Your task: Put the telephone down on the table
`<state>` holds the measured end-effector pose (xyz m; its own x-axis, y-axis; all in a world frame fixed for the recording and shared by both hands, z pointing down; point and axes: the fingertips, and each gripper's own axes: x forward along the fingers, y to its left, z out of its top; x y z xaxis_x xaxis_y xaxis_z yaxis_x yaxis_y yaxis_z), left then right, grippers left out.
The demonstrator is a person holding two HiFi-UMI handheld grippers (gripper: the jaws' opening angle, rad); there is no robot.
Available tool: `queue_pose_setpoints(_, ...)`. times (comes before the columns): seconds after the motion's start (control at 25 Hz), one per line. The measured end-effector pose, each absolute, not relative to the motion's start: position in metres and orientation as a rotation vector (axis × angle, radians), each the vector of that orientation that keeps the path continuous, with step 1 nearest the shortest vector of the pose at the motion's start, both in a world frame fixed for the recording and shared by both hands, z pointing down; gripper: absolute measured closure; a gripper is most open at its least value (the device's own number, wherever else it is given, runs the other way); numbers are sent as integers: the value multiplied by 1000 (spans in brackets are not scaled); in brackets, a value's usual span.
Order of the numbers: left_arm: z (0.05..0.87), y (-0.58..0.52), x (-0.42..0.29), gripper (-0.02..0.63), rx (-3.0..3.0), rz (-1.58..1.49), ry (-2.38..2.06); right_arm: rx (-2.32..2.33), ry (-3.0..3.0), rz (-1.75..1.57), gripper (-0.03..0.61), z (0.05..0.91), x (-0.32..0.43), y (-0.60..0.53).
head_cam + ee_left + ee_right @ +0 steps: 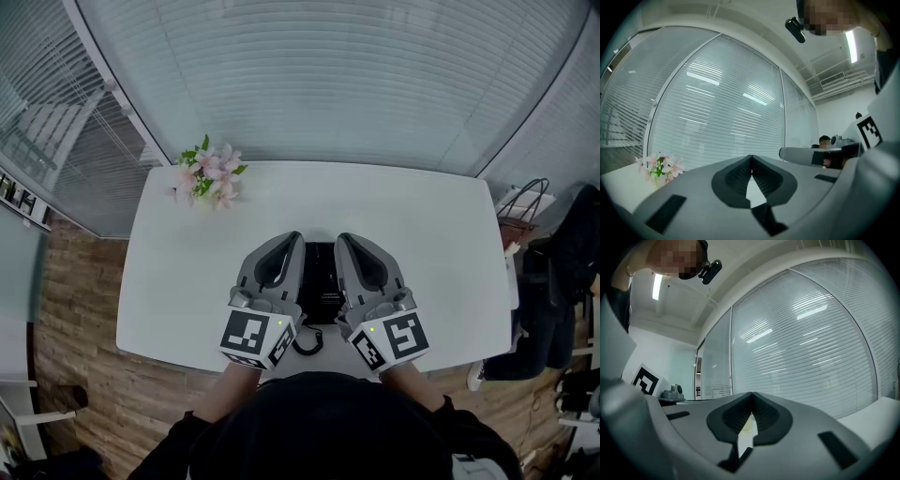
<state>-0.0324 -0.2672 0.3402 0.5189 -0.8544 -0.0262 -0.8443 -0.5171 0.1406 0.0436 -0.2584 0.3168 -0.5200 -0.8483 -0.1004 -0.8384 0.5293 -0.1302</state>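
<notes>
1. White and smooth, the one round-cornered table [422,234] carries one black telephone [322,281] and one bunch of pink flowers with green leaves [208,176]. Two grey claws are held side by side above it.
2. The left claw [293,236] has its jaws pressed together tip to tip, with nothing between them.
3. The right claw [343,236] is likewise closed tight and empty.
4. The telephone lies on the table in the gap between the two claws. Its black coiled cord [307,342] curls out behind them, between their marker cubes, at the table's near edge. Whether either claw touches the telephone cannot be told.
5. The flowers stand ahead and to the left of the left claw, well apart from it, near the table's far left corner.
</notes>
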Motion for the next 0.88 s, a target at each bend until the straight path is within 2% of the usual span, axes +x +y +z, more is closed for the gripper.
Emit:
queue_pose_setpoints(0.6, 337, -265, -33, 600, 2651, -144, -1493, -1445, 2634, -91, 574, 320, 38, -255)
queue_pose_setpoints(0.88, 336, -264, -34, 600, 2650, -142, -1498, -1473, 2609, 9, 575, 310, 40, -251)
